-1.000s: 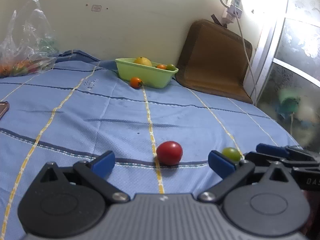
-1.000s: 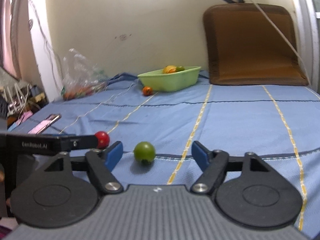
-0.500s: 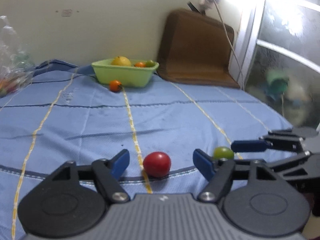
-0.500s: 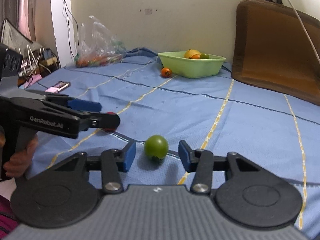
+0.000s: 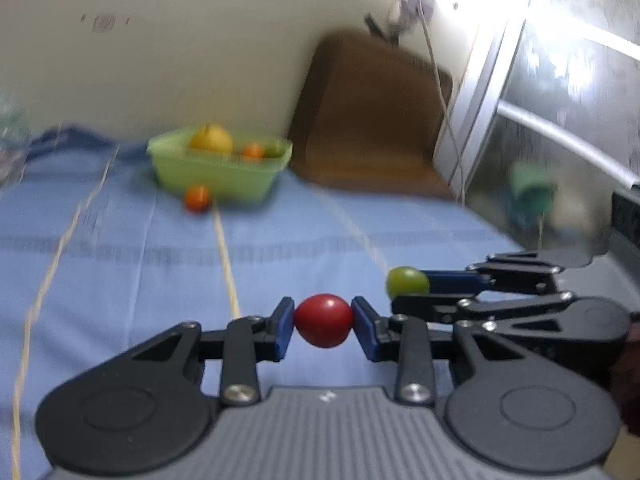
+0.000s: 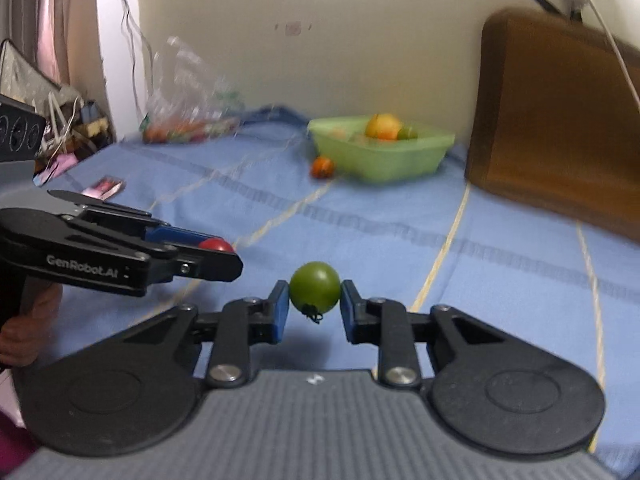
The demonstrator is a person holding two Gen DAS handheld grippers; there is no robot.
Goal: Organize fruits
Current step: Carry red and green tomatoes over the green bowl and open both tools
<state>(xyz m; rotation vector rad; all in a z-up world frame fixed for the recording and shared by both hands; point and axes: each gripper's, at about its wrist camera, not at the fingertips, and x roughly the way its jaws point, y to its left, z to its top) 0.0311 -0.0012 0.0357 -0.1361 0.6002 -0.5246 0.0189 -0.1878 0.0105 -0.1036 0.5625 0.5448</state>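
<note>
Fruits are spread over a blue striped bedsheet (image 6: 500, 248). Far off by the wall, a green tub (image 6: 380, 156) holds a yellow fruit (image 6: 382, 125) and smaller ones, with an orange tomato (image 6: 322, 167) just beside its near left corner. Nearer, the left gripper (image 5: 323, 320) is clenched on a red tomato (image 5: 324, 321), and to its right the right gripper (image 6: 314, 304) pinches a green tomato (image 6: 315, 287).

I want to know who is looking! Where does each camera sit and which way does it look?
Left wrist: on the left gripper, looking along its fingers at the red tomato; right gripper beside it.
Right wrist: on the right gripper, facing the green tomato; a hand shows.
Both see the green basin.
</note>
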